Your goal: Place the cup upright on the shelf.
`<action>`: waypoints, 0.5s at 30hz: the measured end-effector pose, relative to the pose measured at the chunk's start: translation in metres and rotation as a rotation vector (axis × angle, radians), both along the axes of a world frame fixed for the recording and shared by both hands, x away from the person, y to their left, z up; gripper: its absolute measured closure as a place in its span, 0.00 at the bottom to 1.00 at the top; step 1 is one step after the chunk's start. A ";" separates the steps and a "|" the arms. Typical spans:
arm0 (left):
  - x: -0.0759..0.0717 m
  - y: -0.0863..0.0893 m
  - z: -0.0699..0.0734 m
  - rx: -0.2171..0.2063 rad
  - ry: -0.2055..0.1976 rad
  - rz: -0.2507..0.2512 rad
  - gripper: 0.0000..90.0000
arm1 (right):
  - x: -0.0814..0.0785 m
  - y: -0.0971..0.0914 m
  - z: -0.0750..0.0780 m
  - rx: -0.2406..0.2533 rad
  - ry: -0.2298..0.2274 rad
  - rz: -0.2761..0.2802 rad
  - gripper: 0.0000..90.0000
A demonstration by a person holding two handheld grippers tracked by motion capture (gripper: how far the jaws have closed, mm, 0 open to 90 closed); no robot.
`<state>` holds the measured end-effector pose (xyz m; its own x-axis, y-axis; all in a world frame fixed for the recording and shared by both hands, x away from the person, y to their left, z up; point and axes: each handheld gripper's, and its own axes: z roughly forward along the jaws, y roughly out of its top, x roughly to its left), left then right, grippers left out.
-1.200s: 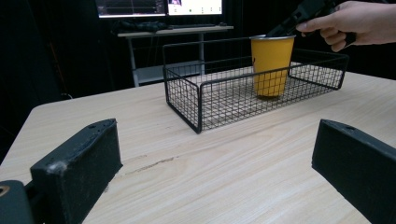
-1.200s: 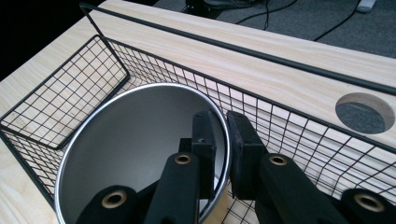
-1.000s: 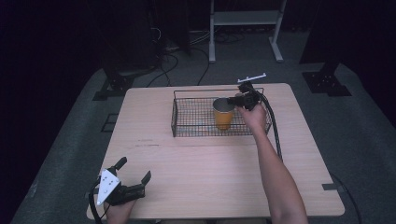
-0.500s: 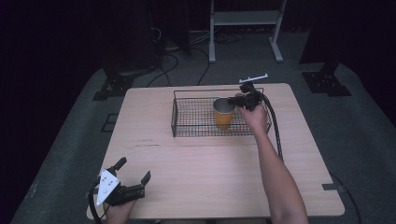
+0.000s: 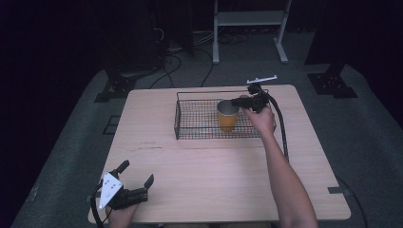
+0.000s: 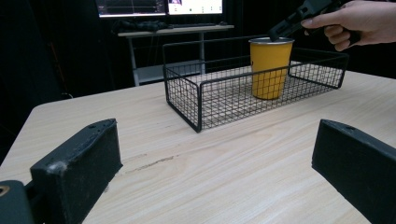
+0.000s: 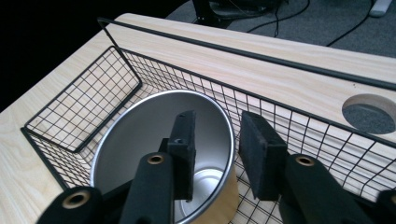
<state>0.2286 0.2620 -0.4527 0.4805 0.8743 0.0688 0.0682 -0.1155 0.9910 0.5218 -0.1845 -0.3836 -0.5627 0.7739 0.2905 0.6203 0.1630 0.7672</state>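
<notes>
An orange cup [image 5: 227, 116] with a silver inside stands upright in the black wire basket [image 5: 177, 114] at the table's far side. My right gripper [image 5: 236, 102] hangs over its rim from the right. In the right gripper view one jaw of the right gripper [image 7: 218, 130] is inside the cup [image 7: 154, 126] and the other outside. The jaws have just been opening, and the rim sits loose between them. My left gripper [image 5: 138, 171] rests open at the near left corner, nothing between its jaws. From the left gripper view [image 6: 215, 154] the cup [image 6: 268, 70] and basket [image 6: 196, 102] lie far ahead.
A round cable hole [image 7: 369, 113] is cut in the table just beyond the basket's far wall. A white stand [image 5: 247, 28] and floor cables [image 5: 180, 52] lie behind the table. Bare wood stretches between the basket and the left gripper.
</notes>
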 end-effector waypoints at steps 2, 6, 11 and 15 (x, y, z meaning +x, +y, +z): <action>0.000 0.000 0.000 -0.001 0.000 0.000 0.00 | -0.002 0.000 0.003 0.000 -0.006 0.004 0.68; 0.001 -0.001 0.000 0.000 0.000 0.001 0.00 | -0.007 -0.003 0.007 0.008 -0.020 0.005 0.62; 0.003 -0.004 0.000 -0.003 0.003 -0.003 0.00 | -0.012 -0.013 0.011 0.032 -0.025 -0.003 0.52; 0.004 -0.006 0.000 0.003 0.007 -0.009 0.00 | -0.018 -0.022 0.014 0.040 -0.030 -0.002 0.45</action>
<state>0.2331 0.2559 -0.4531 0.4890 0.8696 0.0676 0.0740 -0.1186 0.9902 0.5041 -0.2064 -0.3701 -0.5703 0.7631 0.3041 0.5971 0.1309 0.7914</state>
